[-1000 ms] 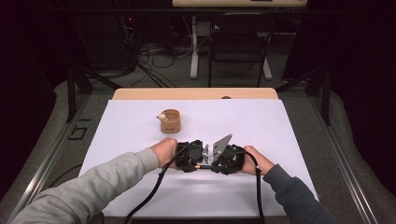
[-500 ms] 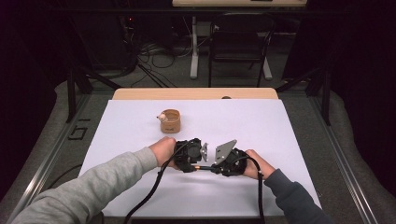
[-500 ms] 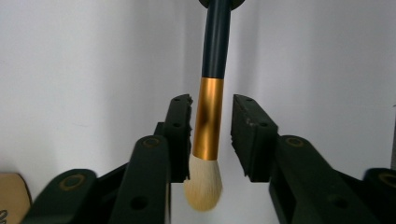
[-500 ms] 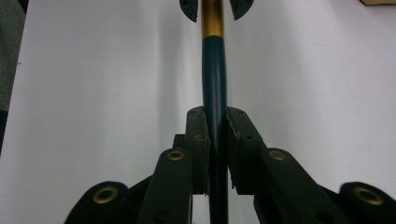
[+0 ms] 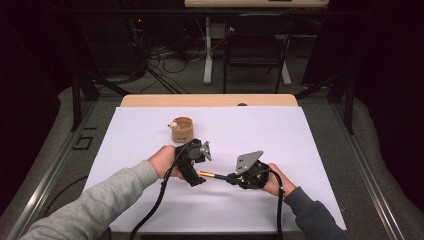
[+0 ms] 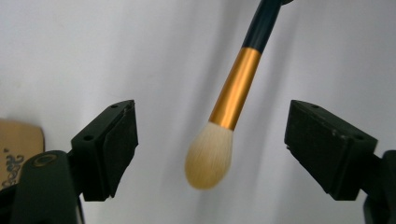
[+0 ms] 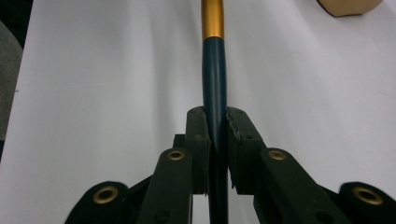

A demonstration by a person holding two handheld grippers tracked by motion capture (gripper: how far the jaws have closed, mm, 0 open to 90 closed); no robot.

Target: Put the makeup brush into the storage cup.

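cup (image 5: 182, 129) near table (image 5: 310, 145) far edge, left of centre; brush (image 5: 214, 175) nearer front edge, between both grippers

A white sheet (image 5: 320, 150) covers the table (image 5: 210, 100), whose bare wood edge shows at the far side. Beyond the table, in a dark room, stand a chair (image 5: 255, 47) and a white desk leg (image 5: 208, 52), with cables (image 5: 160, 55) on grey floor (image 5: 380, 150).

— What colours do you see on your brush (image 6: 236, 88)?
— Dark teal handle, gold ferrule, cream bristles. Your grippers' jaws are black.
— And the table cover (image 5: 310, 145)?
— Plain white, with a tan cup (image 5: 182, 129) on it.
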